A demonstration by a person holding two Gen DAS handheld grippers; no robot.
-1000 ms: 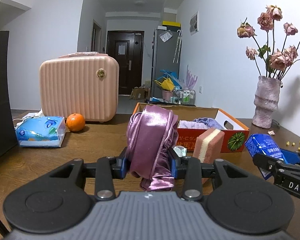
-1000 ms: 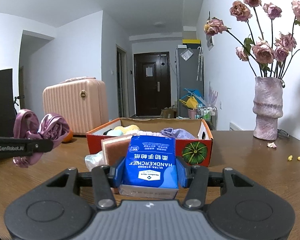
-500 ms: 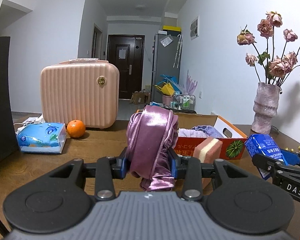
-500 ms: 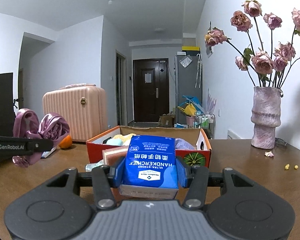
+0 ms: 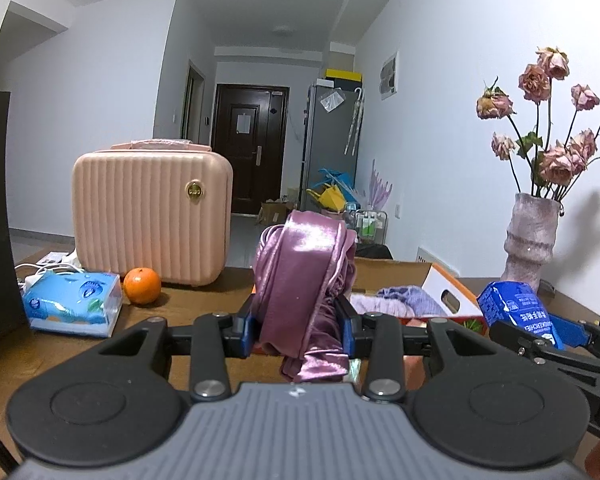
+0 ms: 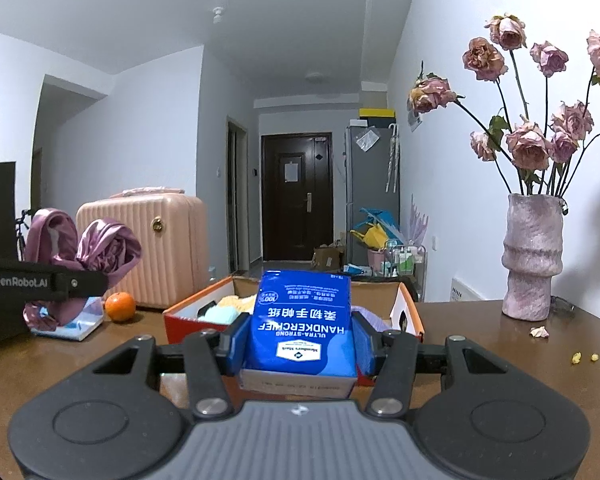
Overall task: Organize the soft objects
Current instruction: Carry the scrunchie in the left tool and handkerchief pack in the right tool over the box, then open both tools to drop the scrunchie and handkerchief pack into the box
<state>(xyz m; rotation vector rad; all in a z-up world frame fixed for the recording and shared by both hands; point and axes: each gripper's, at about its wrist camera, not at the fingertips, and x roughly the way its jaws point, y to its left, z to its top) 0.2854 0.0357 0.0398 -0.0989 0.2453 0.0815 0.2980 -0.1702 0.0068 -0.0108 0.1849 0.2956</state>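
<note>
Here two tools each grip one item: left tool (image 5: 298, 330) one satin cloth (image 5: 304, 280), right tool (image 6: 300, 340) one handkerchief pack (image 6: 304, 320); one box (image 6: 188, 314).

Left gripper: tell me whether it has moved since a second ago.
Yes. The left gripper, shut on the purple cloth, has risen: in its own view the box and table sit lower against the cloth.

On the brown wooden table (image 6: 480, 344) stand one ribbed pink hard-shell case (image 5: 152, 216), one round orange fruit (image 5: 142, 286), one pale blue soft tissue pack (image 5: 70, 304) and one open orange cardboard box (image 6: 410, 312). One rough pinkish vase (image 6: 534, 256) holds dried roses. Two black two-finger grippers grip one bunched purple satin cloth (image 5: 304, 280) and one blue handkerchief packet (image 6: 302, 324).
</note>
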